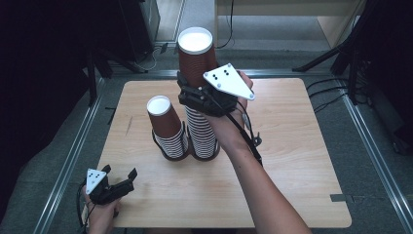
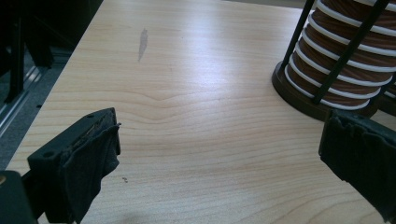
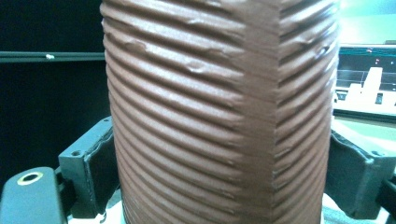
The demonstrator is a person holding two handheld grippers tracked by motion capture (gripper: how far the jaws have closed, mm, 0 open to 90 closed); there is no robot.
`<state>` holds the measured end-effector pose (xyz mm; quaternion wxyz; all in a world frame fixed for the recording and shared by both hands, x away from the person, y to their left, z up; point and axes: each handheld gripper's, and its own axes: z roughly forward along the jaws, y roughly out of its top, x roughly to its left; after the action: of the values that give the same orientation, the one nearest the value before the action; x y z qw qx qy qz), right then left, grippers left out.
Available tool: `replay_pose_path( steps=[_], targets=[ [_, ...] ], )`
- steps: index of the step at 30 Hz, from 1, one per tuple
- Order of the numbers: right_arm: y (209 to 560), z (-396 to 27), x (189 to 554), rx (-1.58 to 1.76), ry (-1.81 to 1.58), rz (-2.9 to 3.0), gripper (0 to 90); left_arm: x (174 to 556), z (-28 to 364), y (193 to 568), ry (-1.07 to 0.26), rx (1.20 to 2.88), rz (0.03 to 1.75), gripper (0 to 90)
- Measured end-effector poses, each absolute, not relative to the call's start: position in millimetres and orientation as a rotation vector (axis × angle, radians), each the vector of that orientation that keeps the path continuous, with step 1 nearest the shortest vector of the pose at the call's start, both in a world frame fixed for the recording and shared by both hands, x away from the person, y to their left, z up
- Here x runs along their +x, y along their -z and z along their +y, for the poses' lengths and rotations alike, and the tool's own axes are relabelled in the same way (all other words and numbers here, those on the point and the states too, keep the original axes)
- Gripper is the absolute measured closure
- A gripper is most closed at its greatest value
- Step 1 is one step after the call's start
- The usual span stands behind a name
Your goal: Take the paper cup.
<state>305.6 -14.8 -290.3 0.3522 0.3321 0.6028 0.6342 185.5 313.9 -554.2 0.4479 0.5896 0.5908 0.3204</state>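
On the wooden table (image 1: 292, 161) stand two stacks of brown paper cups, each inside a dark holder with thin black rods. The tall stack (image 1: 200, 122) is on the right, the short stack (image 1: 168, 129) is just beside it on the left, and both are upside down with white bottoms on top. The right gripper (image 1: 192, 92) is clamped on the top cup (image 1: 196, 53) of the tall stack; in the right gripper view its two black jaws press on the ribbed brown wall (image 3: 219, 116) from both sides. The left gripper (image 1: 119, 180) rests near the front left corner of the table, well apart from the stacks, its jaws spread wide with nothing between them
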Motion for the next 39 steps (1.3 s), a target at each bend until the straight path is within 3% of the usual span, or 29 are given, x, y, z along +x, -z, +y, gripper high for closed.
replay_pose_path(
  steps=[21,39],
  targets=[
    [260,-30,293,0.791,-1.666,1.472,11.1,186,314,554,-0.790,1.454,1.463,0.0],
    [264,-74,284,0.849,-1.628,1.409,11.1,185,313,554,-0.796,1.463,1.462,0.0]
  ],
)
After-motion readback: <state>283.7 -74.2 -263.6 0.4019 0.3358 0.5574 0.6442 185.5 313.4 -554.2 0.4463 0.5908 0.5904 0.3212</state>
